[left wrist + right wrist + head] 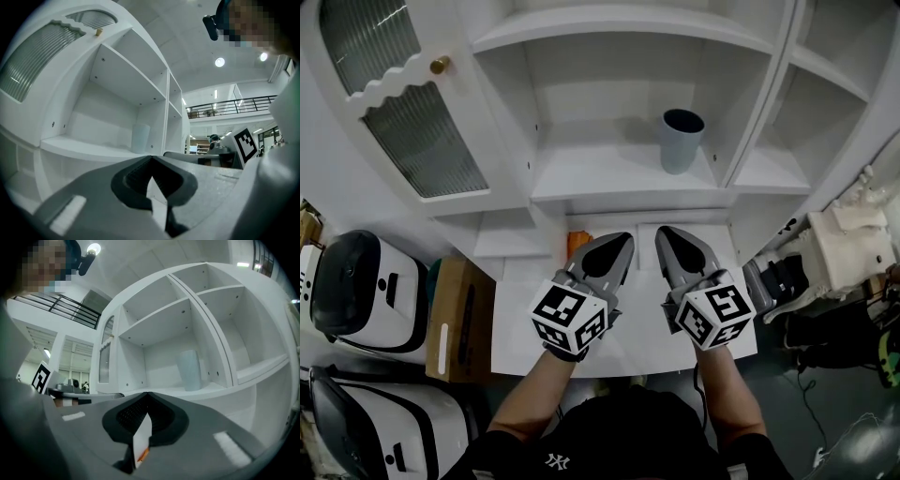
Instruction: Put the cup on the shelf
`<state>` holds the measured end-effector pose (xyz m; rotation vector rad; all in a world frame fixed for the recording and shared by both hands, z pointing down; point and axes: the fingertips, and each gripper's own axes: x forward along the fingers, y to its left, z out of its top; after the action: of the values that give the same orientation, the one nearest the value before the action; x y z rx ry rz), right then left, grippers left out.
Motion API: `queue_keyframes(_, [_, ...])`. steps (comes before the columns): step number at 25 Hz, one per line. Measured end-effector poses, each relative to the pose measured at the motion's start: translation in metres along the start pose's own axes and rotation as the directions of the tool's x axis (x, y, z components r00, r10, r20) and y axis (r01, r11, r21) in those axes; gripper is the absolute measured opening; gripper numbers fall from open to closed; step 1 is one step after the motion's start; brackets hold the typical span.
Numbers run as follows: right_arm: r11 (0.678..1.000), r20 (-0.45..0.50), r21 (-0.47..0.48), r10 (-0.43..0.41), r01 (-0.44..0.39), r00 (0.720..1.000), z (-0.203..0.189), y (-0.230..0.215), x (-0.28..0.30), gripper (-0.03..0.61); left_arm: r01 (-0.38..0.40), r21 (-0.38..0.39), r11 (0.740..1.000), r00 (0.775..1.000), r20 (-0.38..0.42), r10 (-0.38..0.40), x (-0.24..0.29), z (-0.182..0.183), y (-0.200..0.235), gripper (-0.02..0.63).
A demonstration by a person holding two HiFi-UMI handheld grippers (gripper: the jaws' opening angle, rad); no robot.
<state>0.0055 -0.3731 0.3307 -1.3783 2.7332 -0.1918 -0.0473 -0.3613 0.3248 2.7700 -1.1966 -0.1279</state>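
Observation:
A pale grey-blue cup [682,140] stands upright on the middle shelf [600,178] of the white cabinet, near the shelf's right wall. The same cup [140,138] shows small in the left gripper view and the cup [190,370] is larger in the right gripper view. My left gripper [624,240] and right gripper [664,234] hover side by side over the white counter [525,347], below and in front of the shelf. Both are shut with nothing between their jaws. Neither touches the cup.
The cabinet's ribbed-glass door [412,122] with a gold knob [439,65] stands open at the left. White hard cases [356,291] and a cardboard box [459,319] sit lower left. An orange object [577,241] lies by the left gripper. Cluttered equipment [848,248] is at the right.

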Motion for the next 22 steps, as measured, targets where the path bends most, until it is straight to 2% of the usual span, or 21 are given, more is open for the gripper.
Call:
queue_keyframes(7, [0.999, -0.041, -0.034, 0.025, -0.026, 0.999, -0.013, 0.013, 0.002, 0.020, 0.005, -0.012, 1.000, 1.000, -0.002, -0.005, -0.001, -0.004, -0.002, 0.000])
queue_keyframes(22, [0.999, -0.049, -0.044, 0.028, -0.030, 0.998, -0.010, 0.013, 0.002, 0.020, -0.008, -0.018, 1.000, 1.000, 0.008, 0.008, -0.002, -0.001, 0.004, 0.000])
